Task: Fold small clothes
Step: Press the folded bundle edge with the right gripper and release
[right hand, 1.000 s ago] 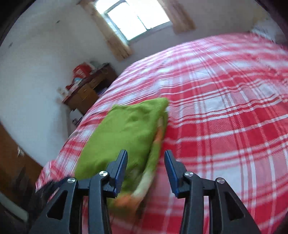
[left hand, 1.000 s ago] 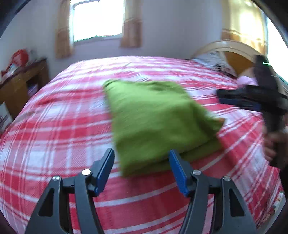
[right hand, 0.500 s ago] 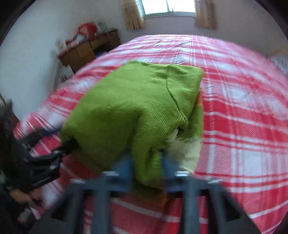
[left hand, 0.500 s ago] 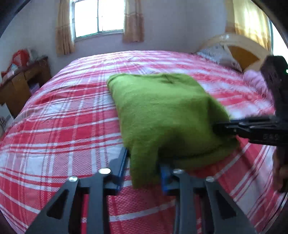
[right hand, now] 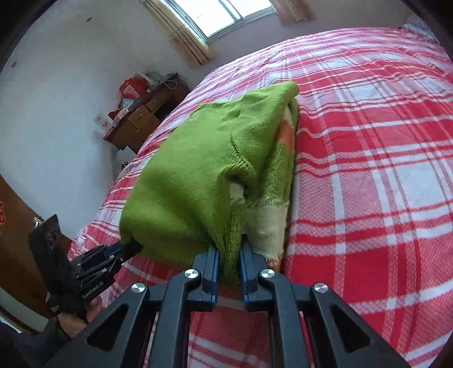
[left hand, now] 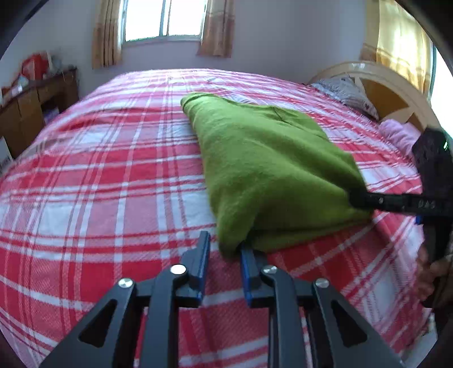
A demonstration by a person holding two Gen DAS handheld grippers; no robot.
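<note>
A folded green sweater (left hand: 269, 169) with orange and cream stripes inside lies on the red plaid bed (left hand: 113, 184). My left gripper (left hand: 223, 246) has the sweater's near corner between its blue pads. Its jaws are closing on the cloth. In the right wrist view the left gripper (right hand: 131, 247) bites into the left corner of the sweater (right hand: 192, 169). My right gripper (right hand: 228, 252) is shut on the other near corner, green knit pinched between its pads. From the left wrist view the right gripper (left hand: 354, 198) reaches in from the right. The near edge hangs raised between both grips.
A wooden desk (left hand: 28, 107) with red bags stands left of the bed under a curtained window (left hand: 164, 19). The headboard (left hand: 382, 90), a pillow (left hand: 345, 93) and a pink cloth (left hand: 399, 136) sit at the far right. A hand (left hand: 433, 274) holds the right gripper.
Both grippers came forward and down to the sweater's near edge and closed on its two corners. The near edge now stands lifted off the bed.
</note>
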